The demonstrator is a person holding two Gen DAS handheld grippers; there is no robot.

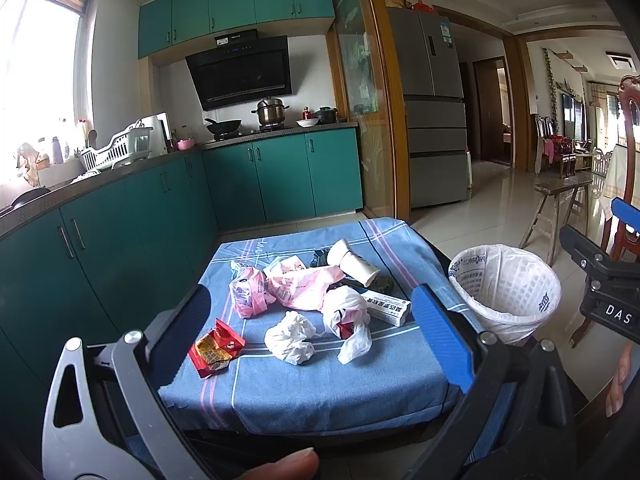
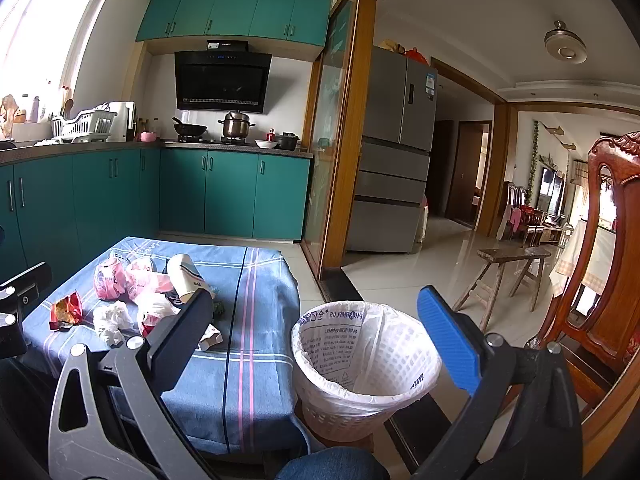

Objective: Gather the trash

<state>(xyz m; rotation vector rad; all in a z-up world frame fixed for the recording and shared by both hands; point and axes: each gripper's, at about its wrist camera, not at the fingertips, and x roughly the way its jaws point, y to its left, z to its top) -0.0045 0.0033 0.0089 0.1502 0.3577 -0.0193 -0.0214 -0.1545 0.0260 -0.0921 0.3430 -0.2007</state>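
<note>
Blue cloth (image 1: 328,384) | trash heaped | teal cabinets (image 1: 280,176) | tiled floor (image 1: 492,208)

Trash (image 1: 297,338) on blue-clothed table (image 1: 320,392)

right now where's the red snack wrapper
In the left wrist view, the red snack wrapper lies near the blue cloth's front-left edge, left of the crumpled tissue.

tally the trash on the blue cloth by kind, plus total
Pink plastic bags: 2
White plastic bag: 1
Crumpled tissue: 1
Red snack wrapper: 1
Paper cup: 1
Small white box: 1
Total: 7, dark scraps behind the cup not counted
</note>
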